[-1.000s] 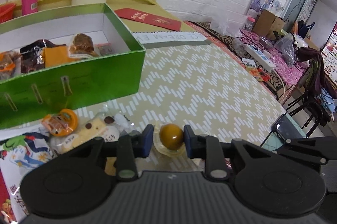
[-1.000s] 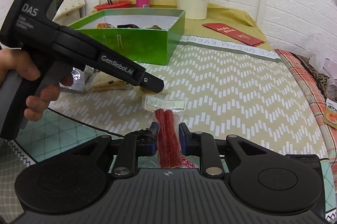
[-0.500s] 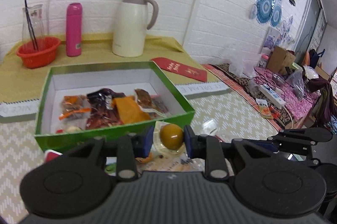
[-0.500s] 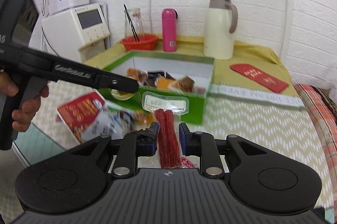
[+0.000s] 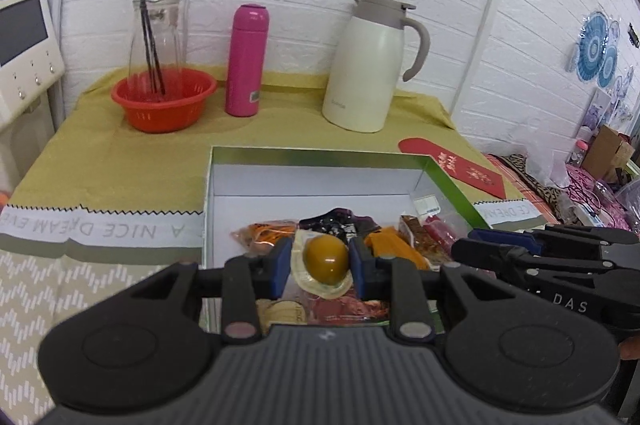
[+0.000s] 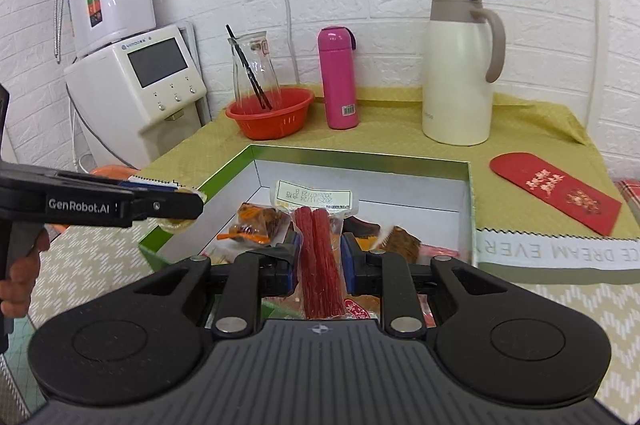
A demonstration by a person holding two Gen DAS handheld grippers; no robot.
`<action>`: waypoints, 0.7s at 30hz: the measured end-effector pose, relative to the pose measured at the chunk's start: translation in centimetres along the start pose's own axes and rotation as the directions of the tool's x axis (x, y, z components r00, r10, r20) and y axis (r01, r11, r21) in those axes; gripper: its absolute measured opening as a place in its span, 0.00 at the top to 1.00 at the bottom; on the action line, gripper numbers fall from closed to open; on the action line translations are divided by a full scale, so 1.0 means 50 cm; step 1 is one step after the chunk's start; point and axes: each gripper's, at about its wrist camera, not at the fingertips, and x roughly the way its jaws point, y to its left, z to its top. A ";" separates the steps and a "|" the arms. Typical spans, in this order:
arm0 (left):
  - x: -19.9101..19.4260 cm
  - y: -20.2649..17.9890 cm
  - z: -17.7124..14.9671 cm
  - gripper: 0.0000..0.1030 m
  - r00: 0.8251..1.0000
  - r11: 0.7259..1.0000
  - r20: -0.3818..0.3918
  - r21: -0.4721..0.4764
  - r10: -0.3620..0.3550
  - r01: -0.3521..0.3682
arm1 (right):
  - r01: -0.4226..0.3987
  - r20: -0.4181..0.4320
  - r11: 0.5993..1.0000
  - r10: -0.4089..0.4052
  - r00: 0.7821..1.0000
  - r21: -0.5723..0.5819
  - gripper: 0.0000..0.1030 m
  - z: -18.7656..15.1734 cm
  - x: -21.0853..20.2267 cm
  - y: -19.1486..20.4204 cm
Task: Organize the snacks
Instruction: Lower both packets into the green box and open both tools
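A: What is nearest in the left wrist view?

B: At the lower centre, the left claw [image 5: 320, 263] is closed on a clear packet with a round yellow-brown snack [image 5: 325, 260] inside. The two blue pads press the packet from both sides.

A: And in the right wrist view?

B: The right claw [image 6: 320, 259] is at the lower centre too. It grips a clear packet of red sticks [image 6: 320, 257], which stands upright between the pads, with its white label at the top.

A: Where are these packets in relation to the box?

B: Both appear in front of the open green box [image 6: 472, 201], low in the frame. I cannot tell how high above it they are. Inside the box, several wrapped snacks [image 5: 384, 245] lie in a pile on the white bottom.

A: Is the other tool visible?

B: Yes. In the right wrist view the left claw comes in from the left edge, over the left rim of the box.

A: What is behind the box?

B: On the desk [image 6: 384, 149], in the upper part of the frame, stand a red bowl [image 6: 270, 117], a pink bottle [image 6: 338, 79] and a cream jug [image 6: 460, 69]. A red envelope [image 6: 556, 191] lies at the right.
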 end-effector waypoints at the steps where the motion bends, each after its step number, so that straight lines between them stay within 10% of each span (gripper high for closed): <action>1: 0.010 0.007 0.001 0.76 1.000 1.000 -0.006 -0.009 0.000 0.000 | 0.002 -0.003 1.000 -0.002 1.000 0.002 0.62 0.002 0.014 0.000; 12: 0.093 0.036 -0.003 0.75 0.999 1.000 -0.049 -0.014 0.001 -0.002 | -0.016 -0.053 1.000 0.015 0.998 -0.011 0.60 0.002 0.118 -0.005; 13: 0.095 0.036 -0.004 0.72 0.999 1.000 -0.042 -0.017 0.009 -0.009 | -0.017 -0.059 1.000 0.016 0.998 -0.021 0.56 0.001 0.123 -0.004; 15: 0.093 0.035 -0.006 0.35 1.000 0.999 -0.012 -0.026 0.028 -0.028 | -0.026 -0.068 0.998 0.021 0.997 -0.062 0.38 -0.003 0.133 0.002; 18: 0.086 0.031 -0.004 0.30 0.997 0.997 0.036 -0.042 0.067 -0.066 | -0.019 -0.059 0.992 0.011 0.998 -0.128 0.01 -0.014 0.133 0.012; 21: 0.088 0.027 0.000 0.25 0.994 0.993 0.020 -0.053 0.109 -0.108 | -0.031 -0.057 0.985 0.022 0.998 -0.169 0.00 -0.021 0.131 0.017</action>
